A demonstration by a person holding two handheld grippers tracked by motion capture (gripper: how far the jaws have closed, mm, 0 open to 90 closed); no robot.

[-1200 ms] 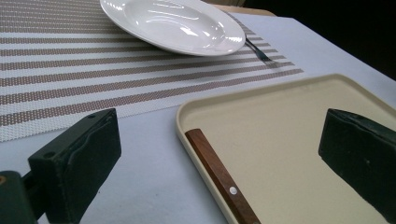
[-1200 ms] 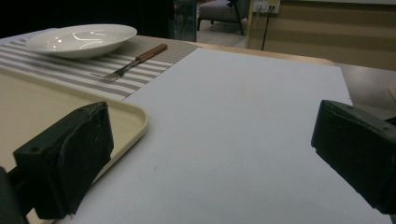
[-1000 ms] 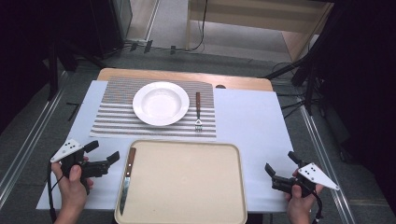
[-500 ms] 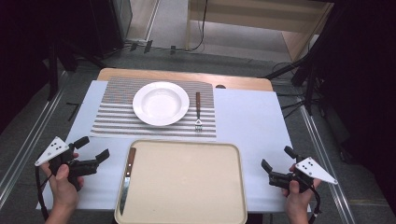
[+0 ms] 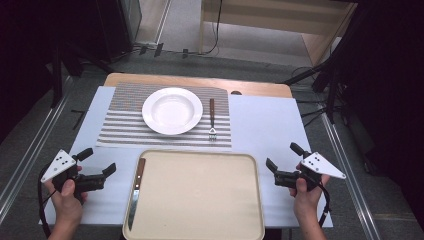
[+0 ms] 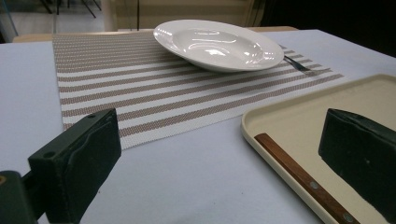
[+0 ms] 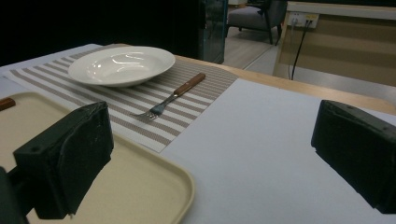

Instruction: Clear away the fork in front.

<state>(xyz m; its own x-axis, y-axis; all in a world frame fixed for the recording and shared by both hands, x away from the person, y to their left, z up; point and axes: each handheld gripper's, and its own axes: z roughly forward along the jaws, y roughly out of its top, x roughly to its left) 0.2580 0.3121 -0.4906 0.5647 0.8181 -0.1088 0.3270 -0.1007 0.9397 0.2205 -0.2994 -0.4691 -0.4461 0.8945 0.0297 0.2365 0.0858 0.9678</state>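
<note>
I am holding my left hand-held gripper (image 5: 96,166) and right hand-held gripper (image 5: 282,159) wide open, empty, flanking the beige plastic tray (image 5: 200,200); a wooden-handled knife (image 5: 135,192) is lying along the tray's left edge.

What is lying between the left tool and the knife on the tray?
In the high view, only bare white table cover and the tray's rim separate the left tool from the knife.

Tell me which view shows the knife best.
The high view: the whole knife lies along the tray's left edge, blade and handle visible. The left gripper view shows just its wooden handle; the right gripper view catches only the handle's tip.
</note>
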